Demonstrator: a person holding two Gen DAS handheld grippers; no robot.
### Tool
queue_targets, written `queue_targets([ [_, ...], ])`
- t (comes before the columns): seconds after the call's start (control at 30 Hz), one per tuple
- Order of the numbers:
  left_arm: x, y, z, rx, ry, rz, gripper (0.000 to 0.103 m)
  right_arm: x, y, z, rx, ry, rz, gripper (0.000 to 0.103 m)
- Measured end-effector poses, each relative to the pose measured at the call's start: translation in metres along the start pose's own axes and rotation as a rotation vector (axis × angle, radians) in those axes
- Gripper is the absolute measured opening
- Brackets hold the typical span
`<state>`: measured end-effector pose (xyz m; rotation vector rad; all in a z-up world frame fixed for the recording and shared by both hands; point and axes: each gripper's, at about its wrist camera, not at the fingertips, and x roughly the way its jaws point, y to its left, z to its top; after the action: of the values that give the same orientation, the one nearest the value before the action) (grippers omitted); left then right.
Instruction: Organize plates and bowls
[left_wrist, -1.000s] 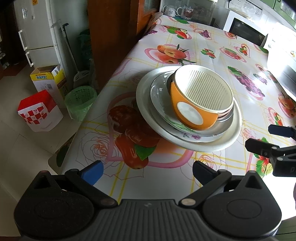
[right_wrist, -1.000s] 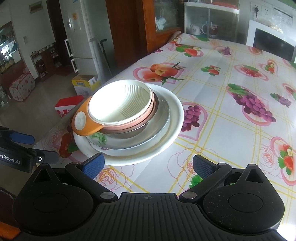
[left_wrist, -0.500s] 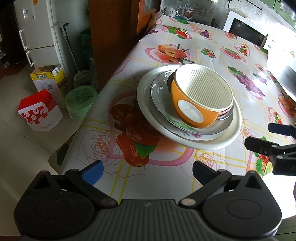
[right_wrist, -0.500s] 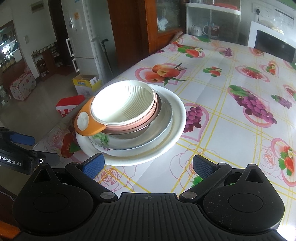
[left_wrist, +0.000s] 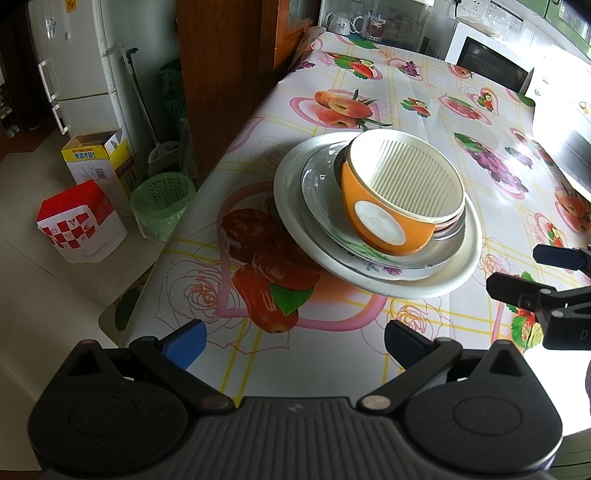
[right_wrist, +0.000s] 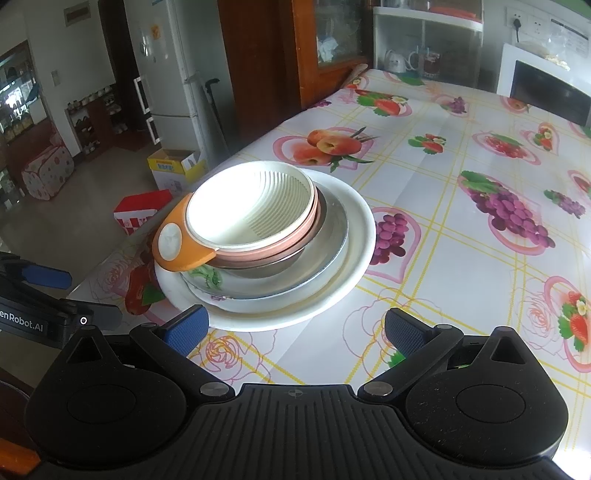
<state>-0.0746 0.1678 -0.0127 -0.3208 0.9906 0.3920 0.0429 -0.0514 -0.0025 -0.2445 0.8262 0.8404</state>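
A stack of dishes sits near the table's left edge. At the bottom lies a large white plate (left_wrist: 424, 291) (right_wrist: 354, 221), then a flowered plate (left_wrist: 373, 256) (right_wrist: 207, 277) and a metal dish (left_wrist: 321, 184) (right_wrist: 332, 240). On top an orange bowl (left_wrist: 384, 225) (right_wrist: 173, 243) with a ribbed cream inside leans in a pink bowl (right_wrist: 288, 240). My left gripper (left_wrist: 291, 341) is open, short of the stack. My right gripper (right_wrist: 293, 328) is open too, its left fingertip by the white plate's rim. Both hold nothing. The right gripper (left_wrist: 546, 273) also shows at the left view's right edge.
The fruit-print tablecloth (right_wrist: 461, 229) stretches far and right of the stack. A microwave (right_wrist: 546, 92) and a cup rack (right_wrist: 413, 59) stand at the far end. Beside the table are a wooden cabinet (left_wrist: 221, 74), a green basket (left_wrist: 162, 203), boxes (left_wrist: 79, 221) and a fridge (left_wrist: 74, 48).
Both grippers have eased slightly nearer the stack, which looks a little larger in the right wrist view. The dishes have not moved and both grippers stay open.
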Motion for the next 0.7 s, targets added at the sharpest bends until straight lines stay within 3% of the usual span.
queue_targets([
  [0.7, -0.0025, -0.0002, -0.0016, 0.003, -0.001, -0.001, 0.103, -0.0017, 0.0037, -0.0003, -0.006, 0.0, 0.005, 0.102],
])
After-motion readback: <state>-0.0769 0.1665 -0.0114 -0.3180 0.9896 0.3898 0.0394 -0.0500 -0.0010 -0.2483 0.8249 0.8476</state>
